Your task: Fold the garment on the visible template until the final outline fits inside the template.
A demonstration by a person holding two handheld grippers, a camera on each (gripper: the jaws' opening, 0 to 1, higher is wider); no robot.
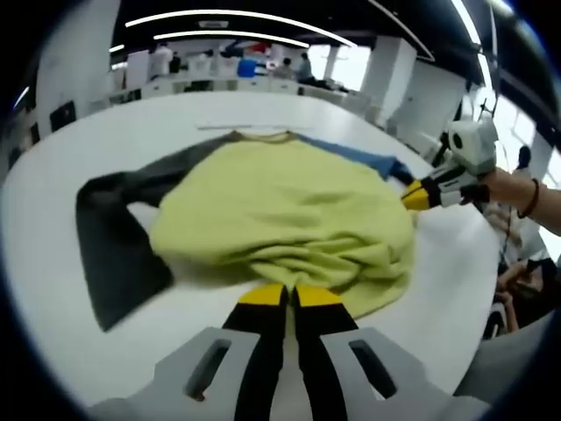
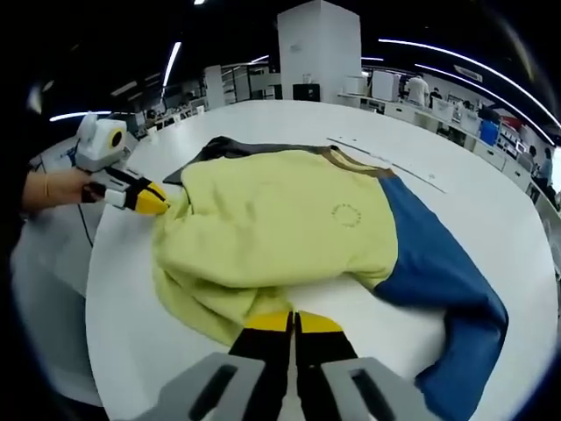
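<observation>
The yellow sweatshirt (image 2: 272, 228) lies mid-frame on the white table (image 2: 123, 342). The left gripper (image 1: 289, 296) and right gripper (image 2: 292, 322) each pinch its bottom hem, jaws closed. Next, I think, lift and fold it upward.

A white table (image 1: 53, 219) is seen underfoot of the scene, its surface bare near the edges. A white square pillar (image 2: 319, 44) stands beyond it. Curved ceiling light strips (image 1: 228, 17) are seen overhead. Desks with seated people (image 2: 421, 88) are noted far behind.
</observation>
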